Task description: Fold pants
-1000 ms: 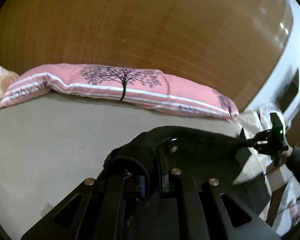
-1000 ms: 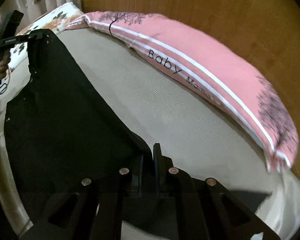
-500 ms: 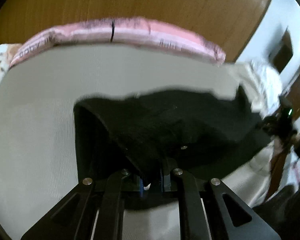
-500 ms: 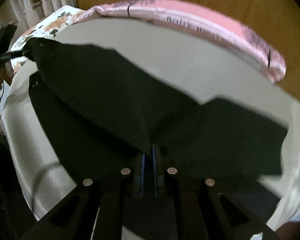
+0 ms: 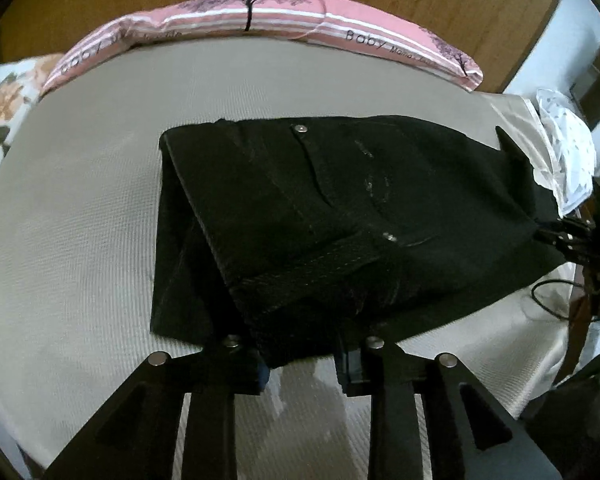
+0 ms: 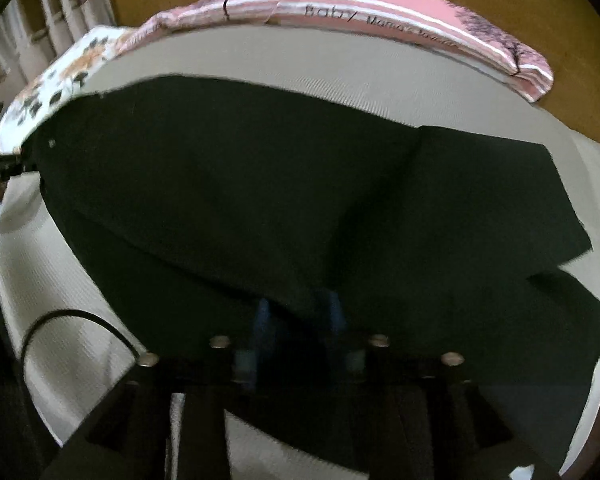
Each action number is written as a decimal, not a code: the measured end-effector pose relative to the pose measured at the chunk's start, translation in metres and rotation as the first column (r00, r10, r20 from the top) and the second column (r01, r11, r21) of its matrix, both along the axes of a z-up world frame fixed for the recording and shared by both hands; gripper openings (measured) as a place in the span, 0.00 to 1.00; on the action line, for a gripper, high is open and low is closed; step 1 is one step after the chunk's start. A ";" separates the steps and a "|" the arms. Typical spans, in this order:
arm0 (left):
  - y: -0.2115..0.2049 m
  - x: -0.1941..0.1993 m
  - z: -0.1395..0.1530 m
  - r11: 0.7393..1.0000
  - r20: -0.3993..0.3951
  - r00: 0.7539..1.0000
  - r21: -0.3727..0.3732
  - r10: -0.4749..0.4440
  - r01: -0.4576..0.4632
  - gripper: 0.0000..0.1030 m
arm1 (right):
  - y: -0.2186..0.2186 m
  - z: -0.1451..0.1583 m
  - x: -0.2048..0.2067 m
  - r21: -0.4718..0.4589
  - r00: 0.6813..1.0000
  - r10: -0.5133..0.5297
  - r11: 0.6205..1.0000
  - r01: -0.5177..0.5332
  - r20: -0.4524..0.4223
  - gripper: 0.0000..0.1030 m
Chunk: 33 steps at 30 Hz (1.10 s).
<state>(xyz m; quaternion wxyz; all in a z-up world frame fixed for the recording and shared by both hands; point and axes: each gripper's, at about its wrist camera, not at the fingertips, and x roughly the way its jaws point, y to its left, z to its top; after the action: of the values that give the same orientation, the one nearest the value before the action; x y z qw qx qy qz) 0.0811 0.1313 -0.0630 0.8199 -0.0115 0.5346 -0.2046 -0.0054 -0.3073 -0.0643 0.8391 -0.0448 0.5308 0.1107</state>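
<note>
The black denim pants [image 5: 332, 216] are laid folded on the beige bed [image 5: 80, 208]. The fingers of both grippers are spread apart around its near edge. Soft, limp, fairly heavy cloth; seamed corners are best gripped.

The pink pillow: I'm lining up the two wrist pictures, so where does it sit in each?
Left wrist: pink pillow arcs across the top, beyond the black pants.
Right wrist: pink pillow along the top, toward the right.
Shared landmark: its "Baby" lettering.
</note>
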 end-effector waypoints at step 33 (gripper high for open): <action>0.062 -0.003 -0.009 0.763 -0.339 0.822 -0.326 0.457 -0.558 0.28 | -0.040 0.007 -0.026 0.277 0.943 -0.332 0.904 0.325 -0.021 0.45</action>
<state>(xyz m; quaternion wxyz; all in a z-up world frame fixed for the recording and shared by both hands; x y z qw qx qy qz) 0.0785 0.1935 -0.0723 0.7524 -0.3535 0.5503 -0.0780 -0.0319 -0.3476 -0.0573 0.8505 0.1613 0.4990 0.0404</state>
